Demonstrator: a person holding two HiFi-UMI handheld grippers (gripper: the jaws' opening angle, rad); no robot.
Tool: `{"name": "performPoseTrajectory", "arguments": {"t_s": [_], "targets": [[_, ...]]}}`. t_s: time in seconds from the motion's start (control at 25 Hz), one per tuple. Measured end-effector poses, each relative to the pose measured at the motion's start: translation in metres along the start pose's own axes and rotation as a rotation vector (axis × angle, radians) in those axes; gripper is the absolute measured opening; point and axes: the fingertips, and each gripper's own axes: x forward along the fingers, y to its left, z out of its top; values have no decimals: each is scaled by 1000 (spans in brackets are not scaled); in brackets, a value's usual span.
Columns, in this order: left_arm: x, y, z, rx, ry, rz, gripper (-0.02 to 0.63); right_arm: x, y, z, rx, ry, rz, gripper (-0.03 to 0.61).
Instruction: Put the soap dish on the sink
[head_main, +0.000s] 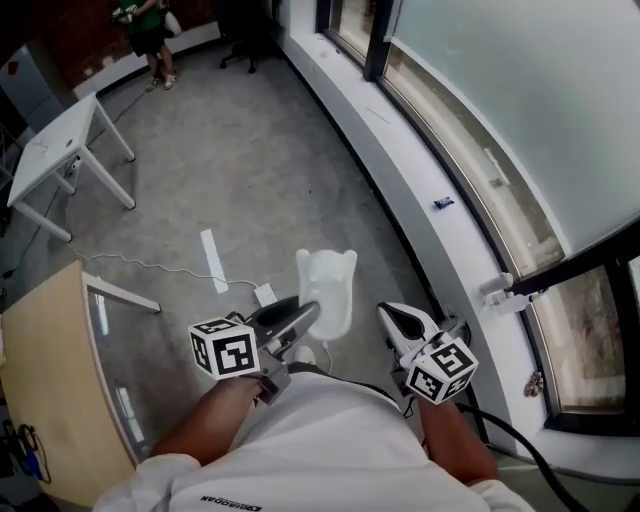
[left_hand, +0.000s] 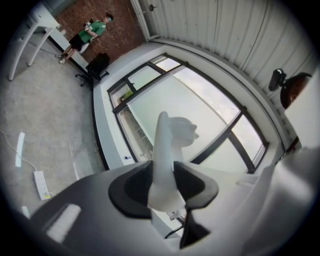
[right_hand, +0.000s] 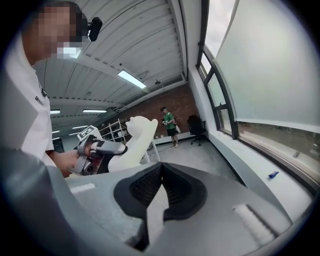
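Counted in the head view:
- two grippers, left gripper (head_main: 305, 315) and right gripper (head_main: 395, 318), each with one marker cube (head_main: 224, 348) of black-and-white squares
- one soap dish (head_main: 328, 285)
- one white table (head_main: 60, 140) at 10 o'clock
- one wooden bench (head_main: 45, 380) at 8 o'clock
- one person in green (head_main: 145, 25) at 11 o'clock, near one black office chair (head_main: 240, 40)
- one white power strip (head_main: 265, 295) and one strip of white tape (head_main: 213, 260) on the floor (head_main: 250, 170)
- one small blue item (head_main: 443, 203) on the white windowsill (head_main: 400, 190) at 2 o'clock

Soap dish: white, matte, smooth, a thin rounded slab with two small ear-like bumps on its far end. Gripper pads: black and ribbed. Floor: speckled grey, concrete-like. Bench: pale wood top with a curved edge.

Left gripper clamped on the soap dish, black pads pressed against both faces of its near end, edge-on between them in the left gripper view. Dish up in the air, clear of the floor, projecting toward 12 o'clock from the pads, ears farthest from the gripper. Right gripper closed, pads together at the tips, nothing between them. Set at 3 o'clock of the left gripper, near the dish but apart from it. From the right gripper view, dish and left gripper up at 10 o'clock.
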Motion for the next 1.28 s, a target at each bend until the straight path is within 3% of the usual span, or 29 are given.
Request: {"name": "performPoseTrajectory", "arguments": {"t_s": [0.16,0.6,0.84,1.28], "targets": [[-2,19,45,7,-43,13,146,45,-5,31,-28,-14,32,2],[19,67,99,-38,-139,89,146,124,-46,54,-43,30,147,2],[53,94,139,-50,-245,183,146,180,-99,74,-60,46,277,2],[149,104,220,-62,-398,309,146,244,-208,153,-123,62,477,2]]}}
